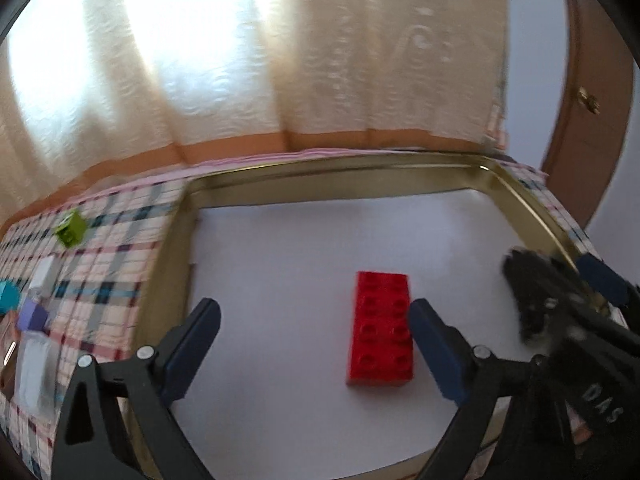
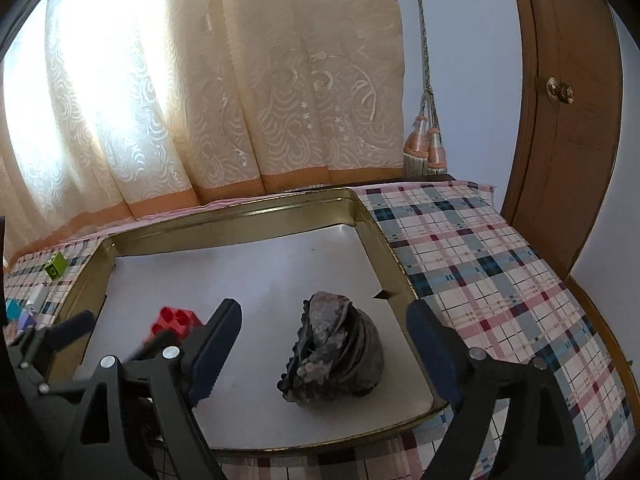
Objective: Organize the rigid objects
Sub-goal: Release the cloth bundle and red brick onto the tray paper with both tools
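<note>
A red brick [image 1: 381, 330] lies flat on the white floor of a gold-rimmed tray [image 1: 312, 178]. My left gripper [image 1: 316, 332] is open and empty above the tray, the brick just inside its right finger. A dark scalloped shell [image 2: 334, 350] rests in the tray [image 2: 240, 220] between the jaws of my open right gripper [image 2: 324, 344], untouched. The red brick [image 2: 176, 320] shows partly behind the right gripper's left finger. The shell [image 1: 538, 292] and the right gripper appear blurred at the right of the left wrist view.
A green block [image 1: 71, 227] sits on the plaid tablecloth left of the tray, also in the right wrist view [image 2: 55, 266]. Teal, purple and white pieces [image 1: 32, 312] lie further left. Curtains hang behind; a wooden door [image 2: 568, 120] stands at right.
</note>
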Tool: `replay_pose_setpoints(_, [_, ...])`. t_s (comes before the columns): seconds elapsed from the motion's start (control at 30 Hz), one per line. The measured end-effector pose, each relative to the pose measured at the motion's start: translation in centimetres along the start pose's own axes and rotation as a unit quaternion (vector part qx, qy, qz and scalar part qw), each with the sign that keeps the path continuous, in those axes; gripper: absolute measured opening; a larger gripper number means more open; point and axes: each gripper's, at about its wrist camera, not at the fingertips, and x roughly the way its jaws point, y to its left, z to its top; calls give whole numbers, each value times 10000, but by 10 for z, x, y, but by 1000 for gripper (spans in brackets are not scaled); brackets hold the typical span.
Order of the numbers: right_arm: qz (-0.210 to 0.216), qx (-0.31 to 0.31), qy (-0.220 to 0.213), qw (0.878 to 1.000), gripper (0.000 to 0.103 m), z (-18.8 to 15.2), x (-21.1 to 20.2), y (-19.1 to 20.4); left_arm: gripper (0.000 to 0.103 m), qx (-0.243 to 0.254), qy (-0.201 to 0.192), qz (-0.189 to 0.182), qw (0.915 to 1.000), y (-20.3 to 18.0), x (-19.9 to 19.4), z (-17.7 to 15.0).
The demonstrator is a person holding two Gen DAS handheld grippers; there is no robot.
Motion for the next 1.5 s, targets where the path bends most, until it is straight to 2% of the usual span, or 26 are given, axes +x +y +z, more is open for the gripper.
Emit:
replay_pose_setpoints(0.13, [-56, 149, -844, 9963, 86, 1, -31, -9, 96, -36, -95, 12, 9999, 6, -4, -2])
replay_pose_setpoints(0.23, [-279, 301, -988, 9943, 86, 3, -35, -18, 96, 39, -147, 18, 9999, 4, -7, -2])
replay_pose_setpoints(0.33, [-560, 585, -1196, 9895, 86, 7, -39, -32, 96, 134, -476, 163, 9986, 2, -18, 0])
replay_pose_setpoints(0.43, [-1269, 742, -1613, 9759, 86, 14, -48, -43, 96, 170, -695, 205, 9972, 2, -27, 5])
replay_pose_setpoints(0.53, [-2352, 413, -2082, 9485, 86, 27, -46, -50, 97, 197, -728, 113, 9971, 2, -27, 6])
replay_pose_setpoints(0.57, [-2611, 341, -2107, 9414, 86, 32, -42, -55, 97, 210, -709, 91, 9972, 1, -24, 6])
replay_pose_setpoints(0.6, [-2675, 347, -2044, 9410, 86, 36, -35, -61, 97, 234, -696, 90, 9973, 0, -23, 6])
replay_pose_setpoints(0.63, [-2570, 414, -1946, 9457, 86, 39, -29, -67, 97, 258, -680, 104, 9973, -1, -21, 6])
replay_pose_setpoints(0.67, [-2290, 613, -1764, 9554, 86, 42, -19, -76, 97, 262, -640, 91, 9976, -2, -20, 6])
replay_pose_setpoints(0.77, [-1623, 1014, -1246, 9736, 86, 43, 4, -89, 97, 193, -644, 40, 9977, -2, -20, 7])
replay_pose_setpoints(0.8, [-1551, 1061, -1198, 9748, 86, 42, 6, -89, 97, 200, -646, 52, 9977, -2, -20, 7])
replay_pose_setpoints(0.93, [-1543, 1021, -1201, 9754, 86, 40, 7, -85, 97, 250, -644, 182, 9974, -3, -19, 7])
replay_pose_setpoints(1.07, [-1519, 931, -1174, 9770, 86, 36, 8, -75, 98, 84, -458, 163, 9988, 4, -12, 8])
replay_pose_setpoints(1.2, [-1723, 664, -1133, 9762, 86, 33, 5, -68, 98, 10, -357, 128, 9993, 8, -10, 7])
replay_pose_setpoints(1.37, [-1987, 327, -1206, 9721, 86, 21, -15, -50, 98, 29, -413, 212, 9989, 8, -12, 7])
replay_pose_setpoints(1.5, [-2042, 123, -1295, 9702, 86, 13, -26, -33, 98, -14, -483, 322, 9983, 14, -15, 8])
